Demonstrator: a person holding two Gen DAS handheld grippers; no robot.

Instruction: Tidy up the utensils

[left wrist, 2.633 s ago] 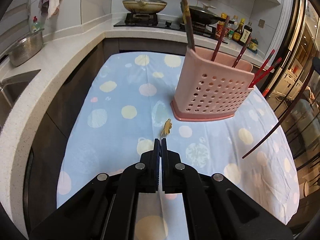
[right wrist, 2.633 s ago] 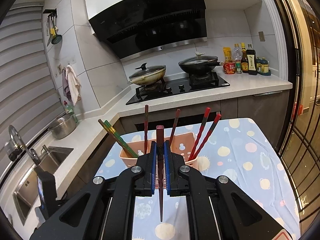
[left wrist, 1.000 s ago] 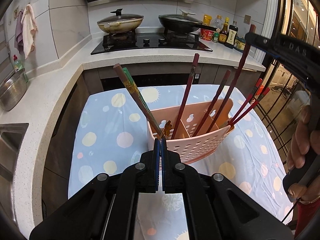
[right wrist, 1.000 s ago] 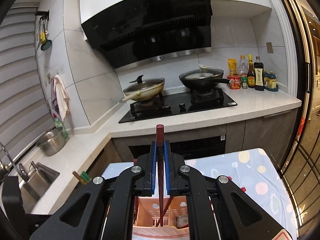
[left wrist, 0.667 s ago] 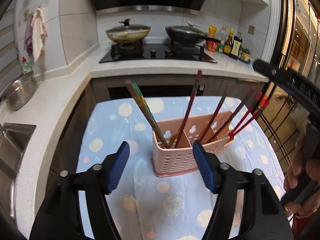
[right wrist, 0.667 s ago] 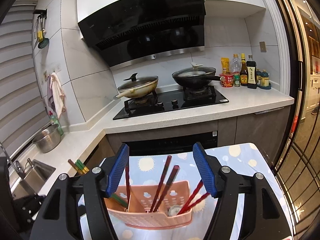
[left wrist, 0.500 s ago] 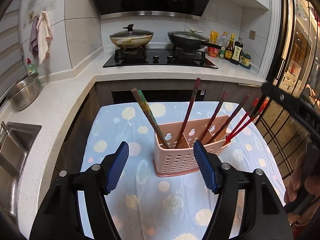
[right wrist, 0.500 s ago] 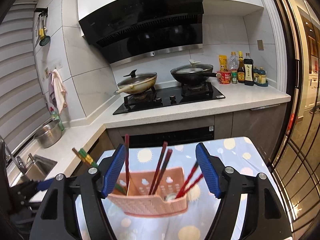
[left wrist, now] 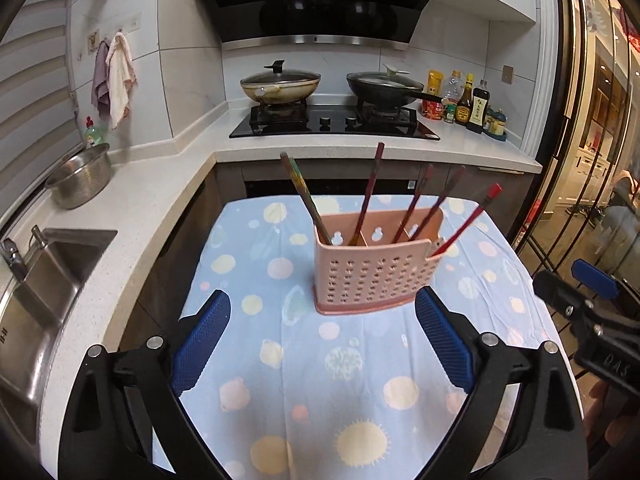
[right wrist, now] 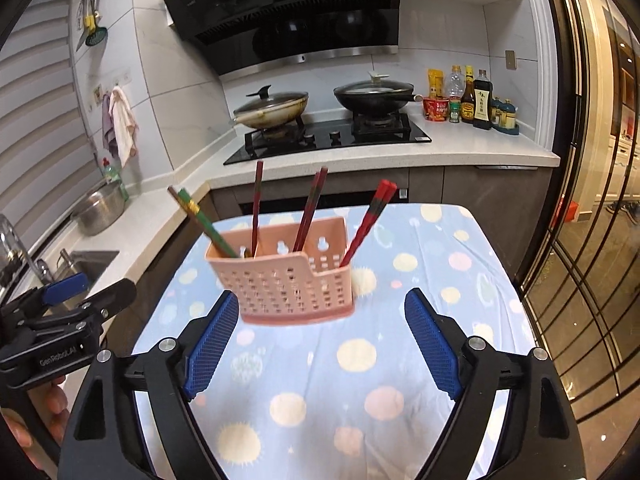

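Observation:
A pink perforated utensil holder stands on the table. It holds a green-and-brown chopstick pair on the left, dark red chopsticks in the middle and a bright red pair on the right. My left gripper is back from the holder, its jaws opening, with nothing between the blue pads. My right gripper is likewise short of the holder, jaws opening and empty. Each gripper shows at the edge of the other's view.
A blue cloth with pastel dots covers the table. To the left, a white counter carries a sink and a steel bowl. Behind are a hob with two lidded pans and sauce bottles. Glass doors stand at the right.
Both grippers have gone from shut to wide open and drawn back from the holder. The right one let go of a dark red chopstick, the left one of a small gold-topped utensil.

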